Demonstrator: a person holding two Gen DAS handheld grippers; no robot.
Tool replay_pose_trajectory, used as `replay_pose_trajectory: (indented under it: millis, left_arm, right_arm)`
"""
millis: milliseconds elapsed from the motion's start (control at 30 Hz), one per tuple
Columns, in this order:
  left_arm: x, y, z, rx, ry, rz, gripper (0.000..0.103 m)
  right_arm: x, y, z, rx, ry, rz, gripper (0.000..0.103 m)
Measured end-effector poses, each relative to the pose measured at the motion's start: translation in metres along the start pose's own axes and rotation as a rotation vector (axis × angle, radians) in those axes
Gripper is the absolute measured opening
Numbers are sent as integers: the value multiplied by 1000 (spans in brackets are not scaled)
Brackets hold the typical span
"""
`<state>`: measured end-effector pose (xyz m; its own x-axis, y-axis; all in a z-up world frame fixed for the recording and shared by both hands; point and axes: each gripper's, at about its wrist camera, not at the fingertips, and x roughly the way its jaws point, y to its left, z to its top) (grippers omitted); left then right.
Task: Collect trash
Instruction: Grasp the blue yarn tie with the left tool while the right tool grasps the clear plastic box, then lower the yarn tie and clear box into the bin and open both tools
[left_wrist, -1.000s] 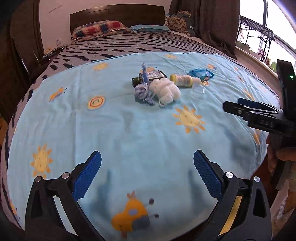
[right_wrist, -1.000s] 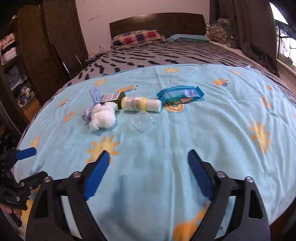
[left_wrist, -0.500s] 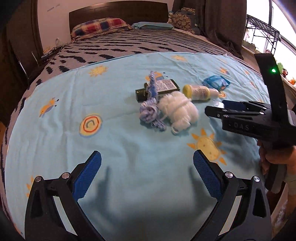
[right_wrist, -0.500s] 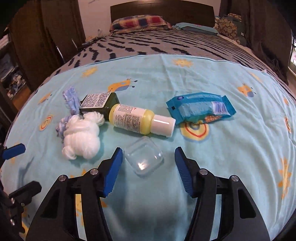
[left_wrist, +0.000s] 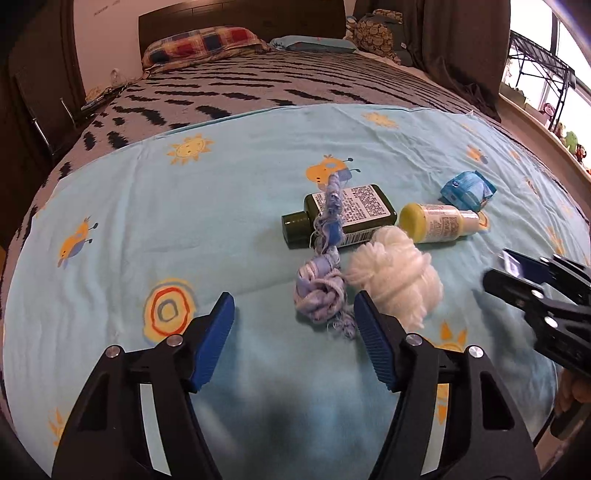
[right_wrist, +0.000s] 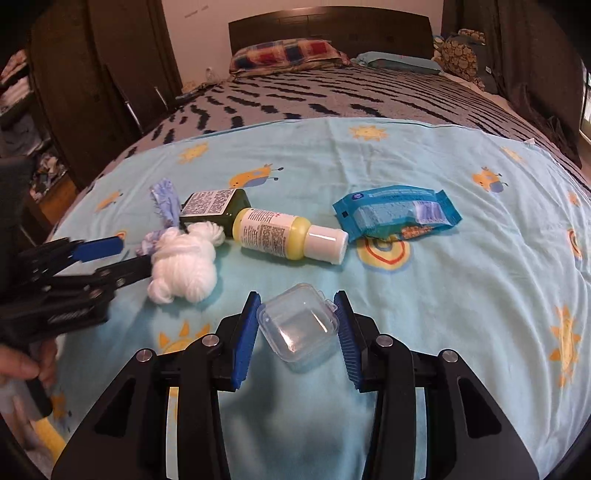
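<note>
On a bed spread with a pale blue sheet (right_wrist: 461, 295) printed with suns, a person working two hand-held grippers has only begun collecting the litter: every piece lies on the sheet, and nothing has been lifted.

The right gripper (right_wrist: 295, 328) has just been closing around a small clear plastic box (right_wrist: 298, 325), which sits between its blue pads (right_wrist: 245, 332). The pads stand right at the box's sides, but whether they are pressing cannot be told from here; the box rests on the sheet.

Taking that box as the landmark: just beyond it lies a yellow bottle with a white cap (right_wrist: 288, 240), on its side. Touching the bottle's far end is a dark green bottle (right_wrist: 218, 206). Beyond and to the right of the box sits a blue wrapper (right_wrist: 395, 214). To the left of the box lies a white yarn bundle (right_wrist: 184, 266), with a blue-and-white yarn tangle (left_wrist: 321, 288) just past it, one strand trailing over the green bottle.

The left gripper (left_wrist: 293, 332) has also been narrowing; its jaws stand half open near the tangle, which lies just ahead of its right pad, not between the pads, so nothing is gripped.

No bin or bag appears in either view, so where the rubbish goes is unclear. By this reckoning, all six pieces remain to be gathered.
</note>
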<state>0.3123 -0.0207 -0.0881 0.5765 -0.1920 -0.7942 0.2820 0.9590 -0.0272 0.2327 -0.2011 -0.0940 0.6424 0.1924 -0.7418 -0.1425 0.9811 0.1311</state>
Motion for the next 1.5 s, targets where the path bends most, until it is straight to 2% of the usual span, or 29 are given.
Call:
replay_pose_trajectory:
  millis: [133, 267, 500, 833, 1200, 1300, 1500]
  left_arm:
    - [10, -5, 5, -3, 12, -29, 52]
    - [18, -10, 7, -6, 25, -33, 26]
    - [-5, -17, -8, 30, 10, -30, 26]
    - [-87, -29, -64, 77, -51, -15, 26]
    - [-159, -49, -148, 100, -88, -96, 26]
    - [-169, -56, -168, 101, -98, -117, 26]
    - [-170, -68, -207, 104, -69, -160, 26]
  right_arm:
    - [-16, -7, -9, -2, -12, -4, 42]
    - [-27, -13, -16, 3, -20, -1, 42]
    - [-49, -15, -35, 6, -33, 12, 42]
    - [-102, 0, -66, -24, -89, 10, 42]
    - [-150, 20, -123, -40, -108, 55, 42]
    - [-160, 23, -142, -31, -106, 65, 42]
    - [-160, 25, -174, -3, -61, 72, 42]
